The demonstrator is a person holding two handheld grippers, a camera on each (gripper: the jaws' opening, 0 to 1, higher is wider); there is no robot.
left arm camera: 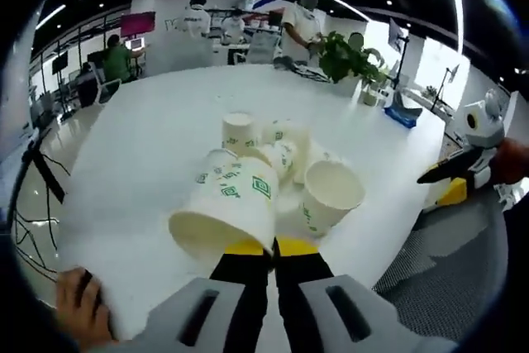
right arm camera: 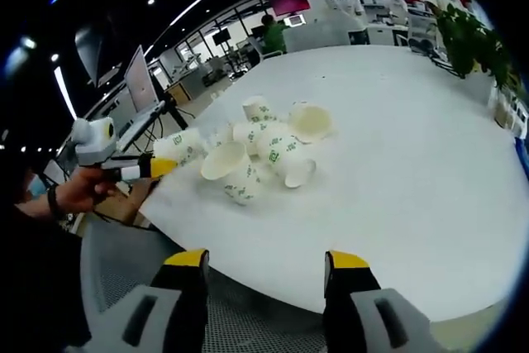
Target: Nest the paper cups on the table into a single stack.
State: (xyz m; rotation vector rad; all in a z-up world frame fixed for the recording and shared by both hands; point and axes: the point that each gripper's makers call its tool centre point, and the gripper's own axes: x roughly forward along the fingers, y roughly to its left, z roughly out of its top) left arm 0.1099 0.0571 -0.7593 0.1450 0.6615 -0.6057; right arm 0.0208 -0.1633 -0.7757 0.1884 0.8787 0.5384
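Note:
My left gripper (left arm camera: 270, 247) is shut on the wall of a white paper cup with green print (left arm camera: 225, 202). It holds the cup tilted on its side, mouth toward me. In the right gripper view this held cup (right arm camera: 177, 148) hangs just off the table's left edge, on the left gripper (right arm camera: 139, 170). Several more cups (left arm camera: 277, 159) lie in a loose pile on the white table (left arm camera: 140, 155), some upright, some tipped; one open cup (left arm camera: 331, 193) lies nearest. That pile (right arm camera: 264, 150) is ahead of my right gripper (right arm camera: 266, 259), which is open and holds nothing, near the table's front edge.
Potted plants (left arm camera: 349, 57) stand at the far table edge beside a blue box (left arm camera: 402, 113). People work at desks behind. The right gripper (left arm camera: 450, 171) hovers off the table's right side over grey carpet. A hand (left arm camera: 78, 307) grips my left handle.

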